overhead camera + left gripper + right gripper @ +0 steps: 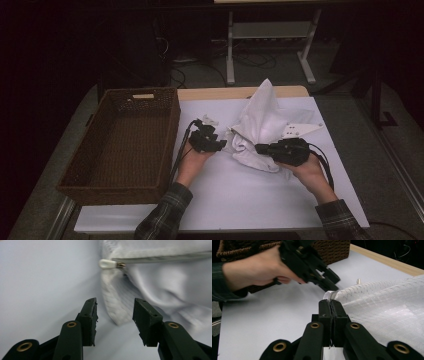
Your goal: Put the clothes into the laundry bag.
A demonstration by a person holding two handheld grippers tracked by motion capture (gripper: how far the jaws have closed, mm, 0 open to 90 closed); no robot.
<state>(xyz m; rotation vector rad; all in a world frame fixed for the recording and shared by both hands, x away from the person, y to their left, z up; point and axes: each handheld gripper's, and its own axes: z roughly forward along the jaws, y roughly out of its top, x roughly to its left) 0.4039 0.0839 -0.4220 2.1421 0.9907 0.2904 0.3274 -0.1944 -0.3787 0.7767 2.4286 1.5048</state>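
White mesh garment [260, 127] lies bunched on the bench [240, 200], pinched in your right gripper [264, 148]. Your left gripper [115, 315] fingers gape empty beside its hem; close carelessly and you'll catch the zipper pull [107, 264] or miss.

Nothing readable is showing up anywhere, no labels, brands or numbers on anything in these shots.
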